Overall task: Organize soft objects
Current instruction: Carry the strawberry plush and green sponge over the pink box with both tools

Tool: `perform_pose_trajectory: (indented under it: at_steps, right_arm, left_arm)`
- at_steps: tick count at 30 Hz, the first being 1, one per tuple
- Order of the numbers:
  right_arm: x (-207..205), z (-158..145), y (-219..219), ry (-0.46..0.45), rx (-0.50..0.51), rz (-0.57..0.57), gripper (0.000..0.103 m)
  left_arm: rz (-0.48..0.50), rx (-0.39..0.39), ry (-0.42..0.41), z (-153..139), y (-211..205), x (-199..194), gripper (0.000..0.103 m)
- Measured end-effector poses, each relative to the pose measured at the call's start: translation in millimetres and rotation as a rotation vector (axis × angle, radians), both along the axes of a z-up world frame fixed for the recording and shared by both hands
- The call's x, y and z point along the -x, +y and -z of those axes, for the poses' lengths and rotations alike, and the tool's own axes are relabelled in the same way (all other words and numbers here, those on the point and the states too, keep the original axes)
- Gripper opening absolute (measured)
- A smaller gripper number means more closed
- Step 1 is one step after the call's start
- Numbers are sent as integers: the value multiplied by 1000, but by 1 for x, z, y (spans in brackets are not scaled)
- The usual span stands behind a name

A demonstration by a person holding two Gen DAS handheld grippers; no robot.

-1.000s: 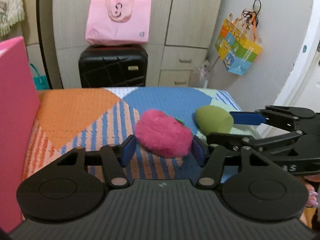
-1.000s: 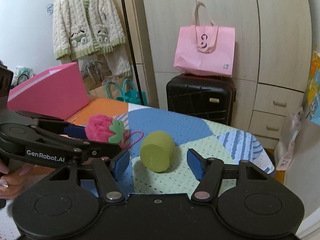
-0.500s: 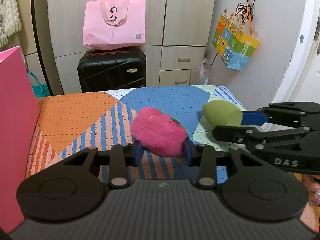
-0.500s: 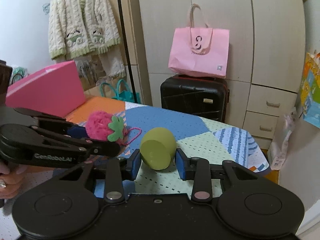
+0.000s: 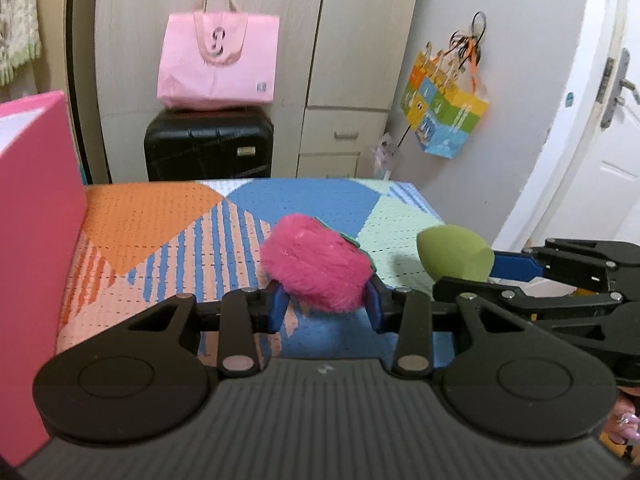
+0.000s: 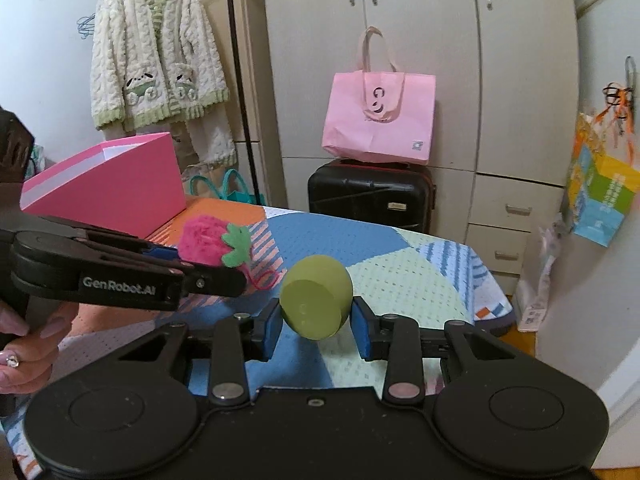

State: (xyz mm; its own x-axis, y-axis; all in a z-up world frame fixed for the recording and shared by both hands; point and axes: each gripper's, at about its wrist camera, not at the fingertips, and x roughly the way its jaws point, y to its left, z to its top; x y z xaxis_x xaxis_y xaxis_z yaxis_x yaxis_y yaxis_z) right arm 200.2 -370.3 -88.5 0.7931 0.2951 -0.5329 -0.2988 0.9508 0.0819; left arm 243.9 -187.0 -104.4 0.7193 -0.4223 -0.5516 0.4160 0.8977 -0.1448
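Observation:
My left gripper is shut on a fluffy pink strawberry plush and holds it above the patterned table cover. In the right wrist view the same plush shows its green felt leaf and a pink cord loop. My right gripper is shut on an olive-green egg-shaped sponge, flat end toward the camera, lifted off the cover. From the left wrist view the sponge hangs to the right of the plush. An open pink box stands at the table's left.
Behind the table stand a black suitcase with a pink tote bag on top, and wardrobe doors. A knitted cardigan hangs at the left. A colourful paper bag hangs on the right wall near a door.
Both grippers closed: the left on the pink plush, the right on the green sponge. Both objects then rose off the table cover.

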Motion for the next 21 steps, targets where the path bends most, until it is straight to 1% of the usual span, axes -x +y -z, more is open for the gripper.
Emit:
perform_pose_trajectory:
  at_steps: [3,6,9,13,16,21]
  right_arm:
    - [13,-2,2,3,11,23,41]
    - [28,-4,6,2,19,39,41]
    - [41,-6,9,13,6,57,41]
    - [58,-8,16,33,-2,69,41]
    - [70,-9,22,39,-7,78,41]
    - [89,-6,32,60,-19,99,41]
  left_arm:
    - [4,-4,-24,-2,4,15,38]
    - [23,23,-4,-3,10,27,38]
    - [41,34,15,-3,17,40,38]
    - [68,72,65,-5,27,57,38]
    - [87,56,61,-6,31,71,38]
    - [125,71,80,-8,44,92,38]
